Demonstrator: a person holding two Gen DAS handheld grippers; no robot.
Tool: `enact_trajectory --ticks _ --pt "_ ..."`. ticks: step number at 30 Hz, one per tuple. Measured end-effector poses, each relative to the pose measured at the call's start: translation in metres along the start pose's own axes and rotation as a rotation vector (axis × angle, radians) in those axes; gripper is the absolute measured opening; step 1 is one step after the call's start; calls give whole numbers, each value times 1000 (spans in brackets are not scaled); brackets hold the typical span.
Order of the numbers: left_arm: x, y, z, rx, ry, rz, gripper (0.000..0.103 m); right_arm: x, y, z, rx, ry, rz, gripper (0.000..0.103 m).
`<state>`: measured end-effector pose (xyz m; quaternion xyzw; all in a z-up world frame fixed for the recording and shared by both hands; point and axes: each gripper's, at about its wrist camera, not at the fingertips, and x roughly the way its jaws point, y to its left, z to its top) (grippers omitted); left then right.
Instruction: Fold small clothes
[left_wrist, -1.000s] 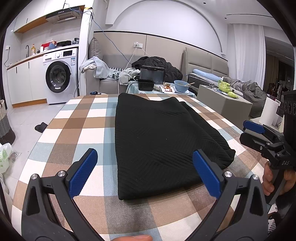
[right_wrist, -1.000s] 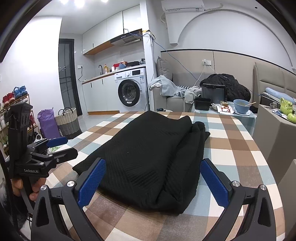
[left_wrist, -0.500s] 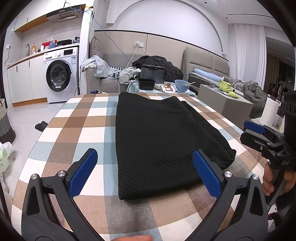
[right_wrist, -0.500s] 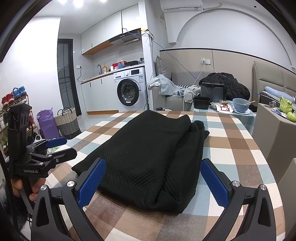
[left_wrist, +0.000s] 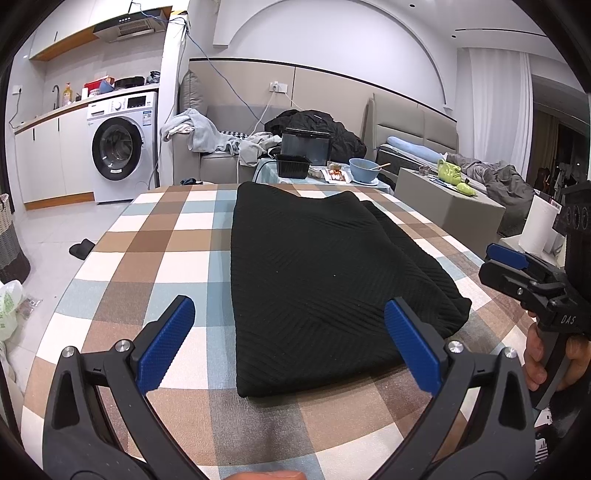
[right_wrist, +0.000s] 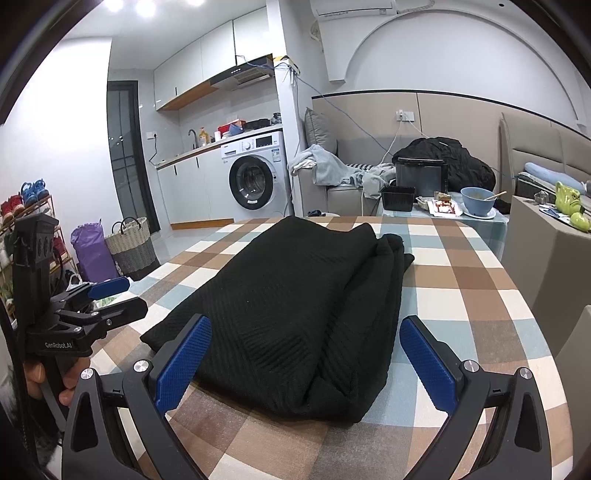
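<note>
Left claw: my black left claw with blue ribbed pads (left_wrist: 290, 345) is spread wide, nothing in it, hanging just over the near edge of the table, lined up with the cloth's near-left corner.
Right claw: the matching black-and-blue right claw (right_wrist: 306, 360) is wide apart too, empty, sitting at the near-right end of the cloth.
Hands: I can see a hand (left_wrist: 554, 360) on the right handle and fingers (right_wrist: 48, 380) round the left one.
Garment: the black ribbed knit garment (left_wrist: 317, 280) lies folded into a long strip down the middle, its doubled layers bunched along the right edge.
Table: round table in a brown, blue and white checked cloth (left_wrist: 155, 243).
Further back: white front-loading washing machine (right_wrist: 258, 181), and a light blue bowl (right_wrist: 478, 201) on a low side table.
</note>
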<state>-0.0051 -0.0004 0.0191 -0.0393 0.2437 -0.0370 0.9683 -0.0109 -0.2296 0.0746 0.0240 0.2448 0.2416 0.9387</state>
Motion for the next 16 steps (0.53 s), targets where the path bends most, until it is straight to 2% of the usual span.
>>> enact_trajectory --ticks 16 --pt "-1 1 -3 1 -3 -1 102 1 6 1 -18 -2 -1 103"
